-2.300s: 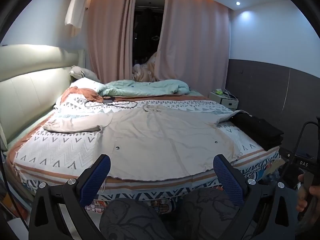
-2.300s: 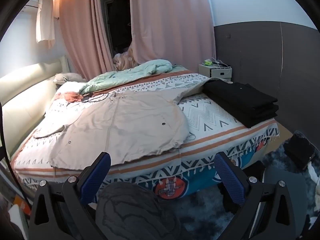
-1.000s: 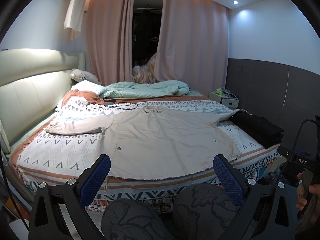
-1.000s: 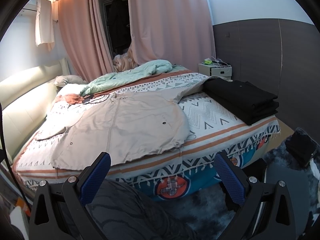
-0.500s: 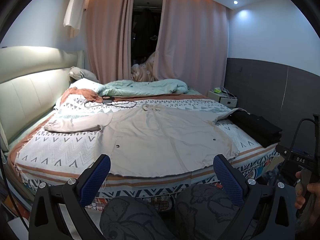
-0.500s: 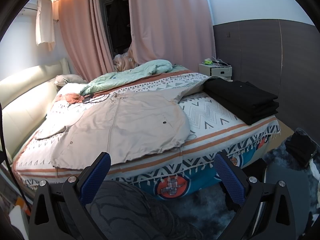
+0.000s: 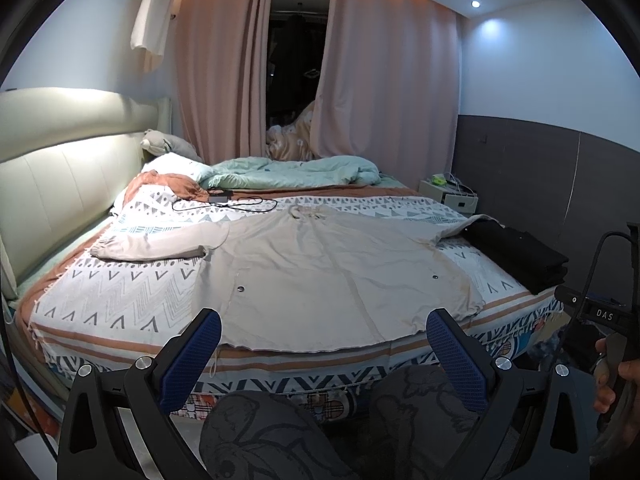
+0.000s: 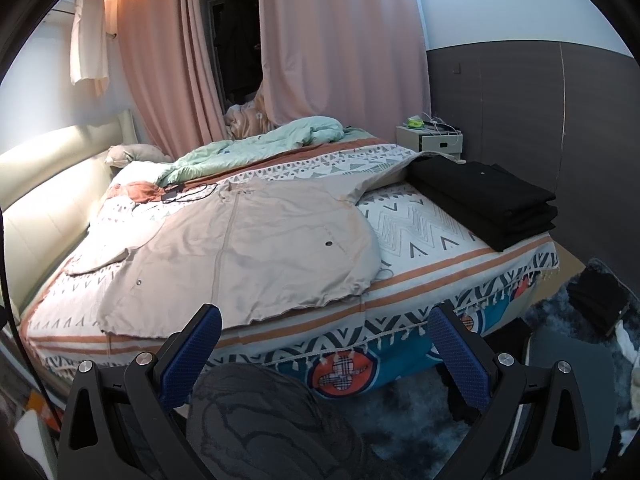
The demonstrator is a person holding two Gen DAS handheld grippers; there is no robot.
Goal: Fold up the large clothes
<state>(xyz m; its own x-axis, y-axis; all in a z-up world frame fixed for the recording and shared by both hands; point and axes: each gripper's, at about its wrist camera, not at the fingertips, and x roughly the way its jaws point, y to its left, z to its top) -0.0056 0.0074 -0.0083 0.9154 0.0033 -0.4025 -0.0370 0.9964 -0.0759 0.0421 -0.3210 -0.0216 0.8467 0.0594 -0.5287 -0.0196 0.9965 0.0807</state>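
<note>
Nothing much moved since the earlier frames: slight camera sway only, both tools held back off the bed. Left hand-held gripper has blue pads spread wide, holding nothing. Right hand-held gripper likewise spread apart and empty. Beige coat lies flat, front up, across the patterned bed, hem at the near edge, one sleeve out toward the headboard, other sleeve running to the folded black stack at the right side. Mint duvet bunched at the far end. Person's knees below, just short of the mattress.
</note>
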